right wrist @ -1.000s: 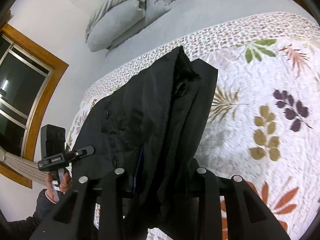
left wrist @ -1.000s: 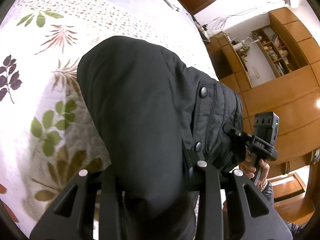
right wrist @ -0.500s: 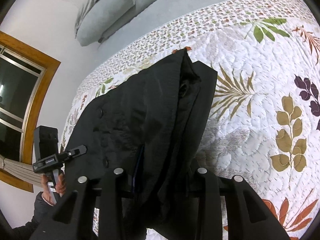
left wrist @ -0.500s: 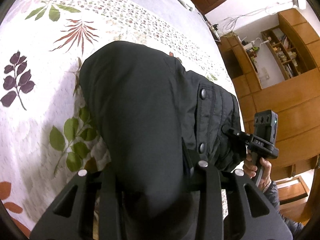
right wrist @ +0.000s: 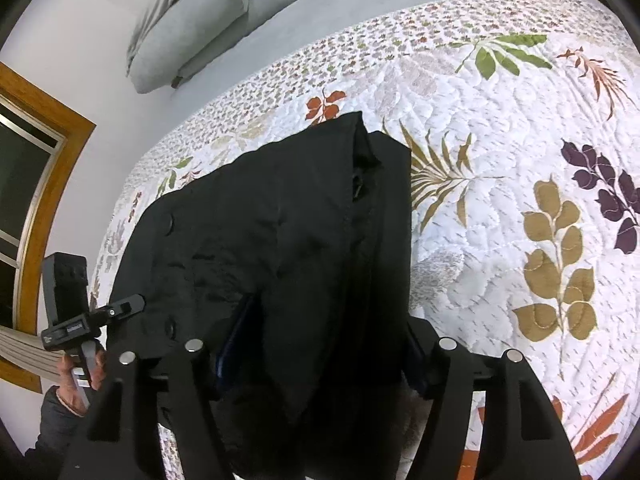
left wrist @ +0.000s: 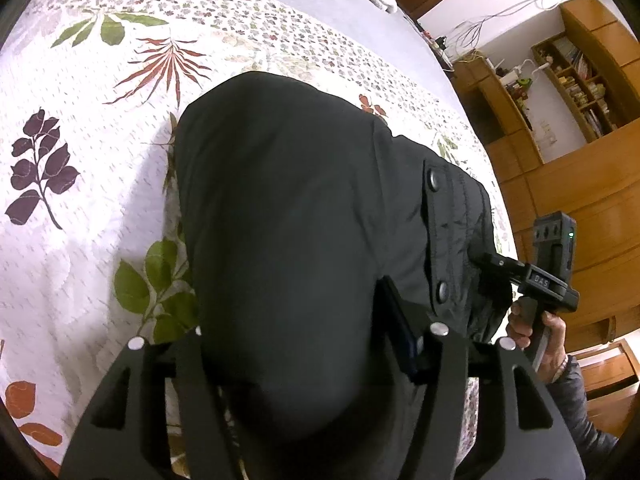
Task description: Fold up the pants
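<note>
Pants: black pants (left wrist: 288,248) lay folded on the bed, filling the frame's middle in both wrist views.
Bed: flowered quilt (left wrist: 80,168) spread around the cloth, mostly left.
Axis: the bundle ran lengthwise straight away from both grippers, its near end between their fingers.
Left gripper (left wrist: 304,364): lower middle, jaws opening, cloth between them, not pinched.
Right gripper (right wrist: 320,364): lower middle, jaws opening likewise.
Nearer: neither; both sat at the near end.
</note>
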Action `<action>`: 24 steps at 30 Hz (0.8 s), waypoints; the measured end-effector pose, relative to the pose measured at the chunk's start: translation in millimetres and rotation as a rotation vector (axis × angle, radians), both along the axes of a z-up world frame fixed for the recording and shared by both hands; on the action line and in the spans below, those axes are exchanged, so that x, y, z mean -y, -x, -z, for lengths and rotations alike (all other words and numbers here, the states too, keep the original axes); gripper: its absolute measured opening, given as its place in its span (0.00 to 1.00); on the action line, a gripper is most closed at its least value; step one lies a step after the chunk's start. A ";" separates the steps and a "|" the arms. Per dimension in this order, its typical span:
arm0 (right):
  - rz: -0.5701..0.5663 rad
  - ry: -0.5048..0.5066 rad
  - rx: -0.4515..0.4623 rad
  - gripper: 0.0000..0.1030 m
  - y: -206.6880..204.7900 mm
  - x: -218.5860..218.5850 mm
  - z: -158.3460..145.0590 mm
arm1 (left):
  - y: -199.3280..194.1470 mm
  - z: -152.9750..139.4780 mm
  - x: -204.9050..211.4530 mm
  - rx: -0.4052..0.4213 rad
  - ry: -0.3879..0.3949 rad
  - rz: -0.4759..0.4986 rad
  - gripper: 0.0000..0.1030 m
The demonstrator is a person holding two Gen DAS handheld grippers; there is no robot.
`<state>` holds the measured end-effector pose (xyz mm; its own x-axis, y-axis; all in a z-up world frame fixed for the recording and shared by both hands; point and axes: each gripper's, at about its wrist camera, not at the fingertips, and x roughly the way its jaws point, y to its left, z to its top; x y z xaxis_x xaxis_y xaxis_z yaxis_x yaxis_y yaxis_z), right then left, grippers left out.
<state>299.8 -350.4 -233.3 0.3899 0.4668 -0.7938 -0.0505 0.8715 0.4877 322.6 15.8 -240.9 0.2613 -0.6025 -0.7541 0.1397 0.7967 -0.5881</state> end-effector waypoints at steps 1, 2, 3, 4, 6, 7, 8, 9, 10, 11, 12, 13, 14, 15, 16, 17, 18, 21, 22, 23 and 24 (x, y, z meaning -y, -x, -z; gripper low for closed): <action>0.003 0.002 0.002 0.65 2.2 0.4 -1.3 | 0.0 -0.5 0.6 0.000 -0.006 0.000 0.60; 0.004 0.004 0.004 0.65 2.6 1.5 -2.6 | 0.0 -0.4 1.0 0.001 -0.015 0.001 0.60; 0.007 0.009 0.006 0.66 5.3 2.5 -3.5 | -0.8 -0.7 1.3 0.001 -0.024 0.002 0.62; 0.007 0.017 0.011 0.66 7.5 4.0 -4.9 | -0.5 -1.6 1.2 0.002 -0.038 0.002 0.63; 0.011 0.028 0.019 0.66 10.4 6.1 -8.0 | -0.4 -3.2 0.9 0.006 -0.058 0.003 0.64; 0.013 0.032 0.022 0.66 12.1 6.9 -9.2 | 0.7 -5.4 0.3 0.011 -0.073 0.001 0.64; 0.016 0.040 0.028 0.66 14.6 7.7 -11.0 | 1.7 -6.6 -0.3 0.014 -0.083 0.000 0.65; 0.020 0.052 0.034 0.66 17.1 8.3 -12.9 | 2.9 -8.6 -1.0 0.018 -0.099 -0.002 0.67; 0.024 0.066 0.040 0.66 19.2 8.0 -14.6 | 5.0 -11.6 -2.4 0.028 -0.127 -0.009 0.69; 0.026 0.077 0.046 0.67 21.5 9.9 -16.4 | 7.1 -14.5 -3.3 0.040 -0.150 -0.013 0.70; 0.028 0.092 0.052 0.68 24.5 9.8 -18.4 | 9.1 -17.3 -4.2 0.052 -0.172 -0.016 0.73; 0.031 0.118 0.057 0.69 28.5 8.2 -21.1 | 12.5 -21.3 -5.6 0.072 -0.207 -0.025 0.74; 0.034 0.143 0.063 0.70 31.9 6.7 -23.7 | 16.4 -26.1 -6.6 0.099 -0.250 -0.036 0.77; 0.036 0.155 0.068 0.71 34.2 6.0 -25.3 | 20.2 -31.4 -7.3 0.129 -0.292 -0.045 0.81; 0.044 0.172 0.074 0.71 38.5 5.2 -28.0 | 22.8 -35.3 -7.4 0.146 -0.321 -0.054 0.84; 0.058 0.196 0.077 0.72 43.4 4.7 -30.2 | 26.9 -39.6 -7.8 0.161 -0.362 -0.069 0.86; 0.067 0.212 0.077 0.75 46.6 3.7 -31.8 | 30.8 -43.6 -8.2 0.172 -0.394 -0.082 0.87; 0.106 0.245 0.096 0.83 64.9 2.3 -40.7 | 46.1 -56.4 -10.3 0.200 -0.425 -0.122 0.90; 0.122 0.249 0.103 0.85 71.3 2.5 -43.6 | 53.6 -61.1 -10.5 0.212 -0.430 -0.143 0.93; 0.138 0.256 0.109 0.87 77.0 2.3 -46.0 | 60.0 -64.2 -10.5 0.221 -0.432 -0.160 0.94; 0.149 0.261 0.113 0.87 82.2 1.7 -47.4 | 66.4 -66.5 -10.0 0.226 -0.431 -0.170 0.94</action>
<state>217.6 -352.2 -185.9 0.5309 0.1842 -0.8272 0.0460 0.9684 0.2452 256.2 25.8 -174.3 0.5132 -0.1841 -0.8383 0.0730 0.9825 -0.1711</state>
